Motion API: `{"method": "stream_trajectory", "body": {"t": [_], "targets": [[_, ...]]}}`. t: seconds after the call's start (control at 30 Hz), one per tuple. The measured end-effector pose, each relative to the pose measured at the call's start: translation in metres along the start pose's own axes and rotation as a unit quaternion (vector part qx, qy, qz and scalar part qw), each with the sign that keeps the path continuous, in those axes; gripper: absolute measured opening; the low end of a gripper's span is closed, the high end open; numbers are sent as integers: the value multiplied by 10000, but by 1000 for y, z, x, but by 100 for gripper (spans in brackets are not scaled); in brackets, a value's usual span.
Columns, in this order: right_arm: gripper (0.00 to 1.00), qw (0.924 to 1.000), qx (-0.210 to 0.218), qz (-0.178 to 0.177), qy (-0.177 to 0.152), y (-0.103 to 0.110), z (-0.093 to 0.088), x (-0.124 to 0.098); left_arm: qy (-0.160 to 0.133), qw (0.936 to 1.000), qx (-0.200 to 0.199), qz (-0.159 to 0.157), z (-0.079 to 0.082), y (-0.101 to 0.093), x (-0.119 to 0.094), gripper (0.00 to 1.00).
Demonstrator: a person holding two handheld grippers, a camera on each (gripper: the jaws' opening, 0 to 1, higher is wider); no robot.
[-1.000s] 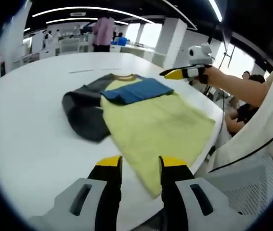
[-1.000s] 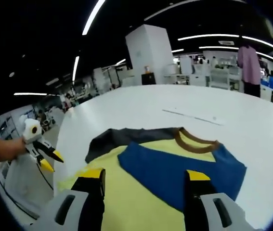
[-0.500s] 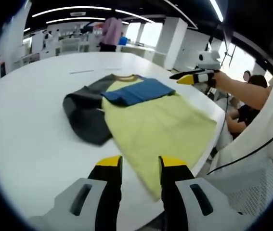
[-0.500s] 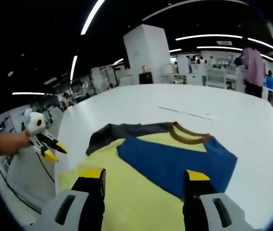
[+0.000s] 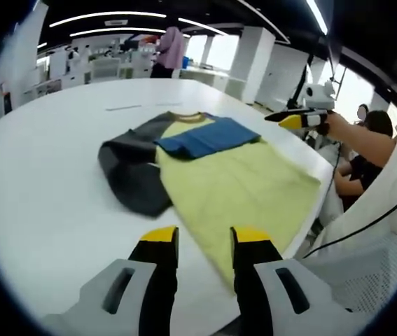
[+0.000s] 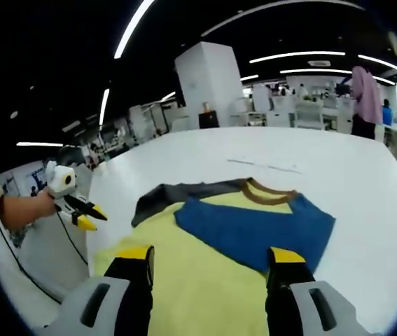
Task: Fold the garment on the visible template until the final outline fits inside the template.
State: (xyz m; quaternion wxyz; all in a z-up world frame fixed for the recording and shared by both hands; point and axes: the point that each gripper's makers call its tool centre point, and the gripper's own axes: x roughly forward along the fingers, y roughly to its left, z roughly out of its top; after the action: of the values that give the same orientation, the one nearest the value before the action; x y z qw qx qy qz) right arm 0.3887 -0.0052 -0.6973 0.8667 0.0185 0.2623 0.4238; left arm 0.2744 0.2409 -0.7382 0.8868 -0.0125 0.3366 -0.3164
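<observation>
Two yellow-tipped grippers hang over a white table (image 5: 37, 203) with nothing between their jaws: the left gripper (image 5: 196, 241) with a narrow gap, the right gripper (image 6: 211, 260) spread wide. Just beyond lies the garment (image 5: 237, 185), a yellow shirt flat near the table's edge, its blue sleeve folded across the chest and its dark grey sleeve spread sideways. Farther back, a person in pink (image 6: 366, 98) stands among desks.
</observation>
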Motion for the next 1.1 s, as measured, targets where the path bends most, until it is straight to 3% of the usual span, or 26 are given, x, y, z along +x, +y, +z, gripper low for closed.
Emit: {"method": "stream_trajectory", "body": {"t": [0.43,1.1], "targets": [[62,9998,-40,-193,51,-4,-14,-25,-39,10000,34,54,4,1,1,26],[62,9996,-3,-285,-10,-2,-29,-58,100,9994,-28,332,2,21,9,25]]}}
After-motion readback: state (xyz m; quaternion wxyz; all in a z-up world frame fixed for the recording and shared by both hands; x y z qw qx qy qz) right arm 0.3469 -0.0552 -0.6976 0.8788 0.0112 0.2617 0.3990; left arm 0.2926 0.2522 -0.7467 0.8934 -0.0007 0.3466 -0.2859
